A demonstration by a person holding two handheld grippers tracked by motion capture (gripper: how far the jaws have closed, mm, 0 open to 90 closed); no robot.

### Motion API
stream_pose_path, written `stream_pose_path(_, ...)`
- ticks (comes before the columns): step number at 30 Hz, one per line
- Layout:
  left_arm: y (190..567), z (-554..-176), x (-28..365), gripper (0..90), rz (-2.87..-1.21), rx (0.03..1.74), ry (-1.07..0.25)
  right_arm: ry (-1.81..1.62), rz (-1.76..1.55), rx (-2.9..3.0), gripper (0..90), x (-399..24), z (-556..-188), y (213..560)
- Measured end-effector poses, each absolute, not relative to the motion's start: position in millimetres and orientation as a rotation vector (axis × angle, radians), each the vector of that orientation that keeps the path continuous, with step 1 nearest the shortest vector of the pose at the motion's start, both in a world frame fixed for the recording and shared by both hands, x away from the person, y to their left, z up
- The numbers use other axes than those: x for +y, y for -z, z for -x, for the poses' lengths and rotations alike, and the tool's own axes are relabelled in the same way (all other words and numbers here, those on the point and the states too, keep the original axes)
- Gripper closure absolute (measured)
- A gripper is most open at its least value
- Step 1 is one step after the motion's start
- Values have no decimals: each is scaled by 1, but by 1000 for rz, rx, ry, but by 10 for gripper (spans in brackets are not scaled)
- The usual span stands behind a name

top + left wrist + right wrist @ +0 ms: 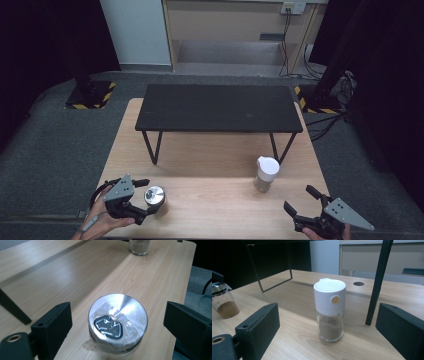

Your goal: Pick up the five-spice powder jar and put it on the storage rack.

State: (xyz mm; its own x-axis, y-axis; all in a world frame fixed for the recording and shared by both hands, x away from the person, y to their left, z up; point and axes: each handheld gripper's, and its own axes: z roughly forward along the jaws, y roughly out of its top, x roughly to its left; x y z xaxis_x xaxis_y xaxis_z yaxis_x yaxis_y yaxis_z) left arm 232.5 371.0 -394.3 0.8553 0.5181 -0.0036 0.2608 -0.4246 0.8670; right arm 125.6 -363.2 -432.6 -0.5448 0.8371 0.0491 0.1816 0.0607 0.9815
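We see a wooden worktop [210, 150] carrying a black raised shelf [219, 107] at its far side. Near right, our right gripper [301, 200] gapes toward the white-capped jar [266, 173]. Near left, our left gripper [147, 200] spreads around the steel-lidded jar [155, 197], not clamping it.

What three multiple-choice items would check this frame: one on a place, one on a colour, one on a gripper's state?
1. Where does the jar with the silver lid stand?
A. on the black shelf
B. on the wooden table, between the left gripper's jaws
C. on the floor

2. What colour is the cap of the other jar?
A. white
B. red
C. black

3. How is the right gripper?
A. shut on the white-capped jar
B. shut on nothing
C. open, short of the jar

Key: 1 B, the left gripper brackets it on the wood; 2 A, the cap is white; 3 C, its jaws stand wide apart before the jar.
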Motion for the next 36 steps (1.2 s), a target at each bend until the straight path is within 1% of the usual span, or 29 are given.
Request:
stream_pose_path(9,407,-239,365,187,-2042,544,-324,-1523,-1019,1782,56,-363,-125,433)
stream_pose_path(10,408,-239,365,226,-2042,541,-327,-1523,-1019,1780,57,-363,-125,433)
stream_pose_path(12,410,-239,365,259,-2047,538,-333,-1523,-1019,1781,57,-363,-125,433)
stream_pose_path(14,413,-240,367,323,-2036,533,-330,-1523,-1020,1780,57,-363,-125,433)
stream_pose_path(19,413,-240,368,336,-2032,532,-331,-1522,-1021,1777,57,-363,-124,433)
stream_pose_path(26,409,-237,367,337,-2010,581,-329,-1526,-1022,1767,58,-363,-124,434)
stream_pose_path(36,386,-225,357,337,-1930,610,-366,-1523,-1015,1764,59,-363,-123,434)
